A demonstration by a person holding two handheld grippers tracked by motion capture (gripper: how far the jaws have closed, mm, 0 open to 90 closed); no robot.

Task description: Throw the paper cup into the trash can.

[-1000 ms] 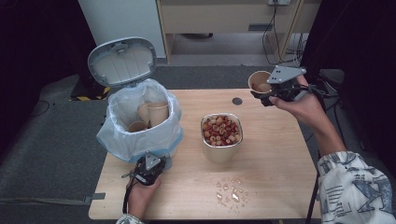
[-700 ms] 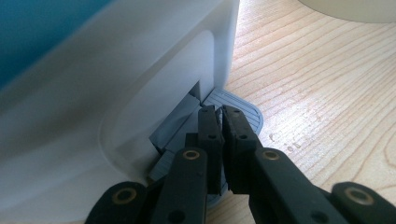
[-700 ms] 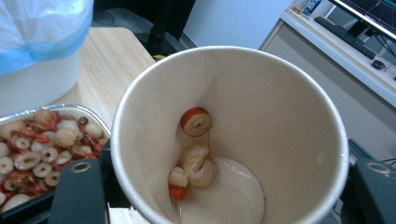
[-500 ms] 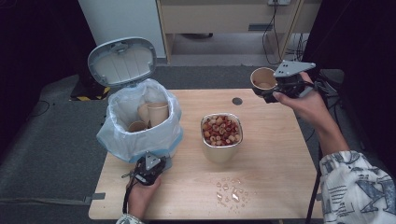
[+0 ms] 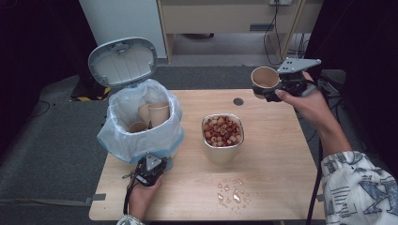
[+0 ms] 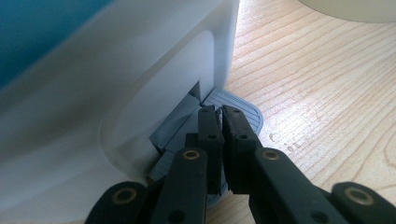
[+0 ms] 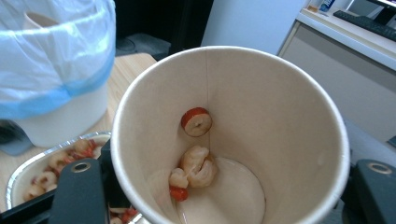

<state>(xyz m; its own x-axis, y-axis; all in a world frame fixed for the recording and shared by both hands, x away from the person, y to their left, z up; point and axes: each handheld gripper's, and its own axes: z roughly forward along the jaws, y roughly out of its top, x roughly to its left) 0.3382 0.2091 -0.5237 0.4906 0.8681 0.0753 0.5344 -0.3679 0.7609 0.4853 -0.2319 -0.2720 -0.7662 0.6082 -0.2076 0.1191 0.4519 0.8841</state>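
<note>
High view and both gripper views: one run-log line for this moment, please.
left gripper: shut, on bin pedal | right gripper: shut on paper cup, scraps inside | bin lid: open

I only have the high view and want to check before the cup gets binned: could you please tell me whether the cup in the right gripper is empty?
Observer: No. The right gripper view shows a few food pieces lying inside the cup, and one slice stuck to its wall.
Operator: Thank you. What is the left gripper doing at the bin?
Observer: The left gripper has its jaws shut, tips on the grey pedal at the foot of the bin.
Operator: Does the right gripper really grip the cup?
Observer: Yes, the right gripper has a jaw on each side of the cup, closed on it.
</note>
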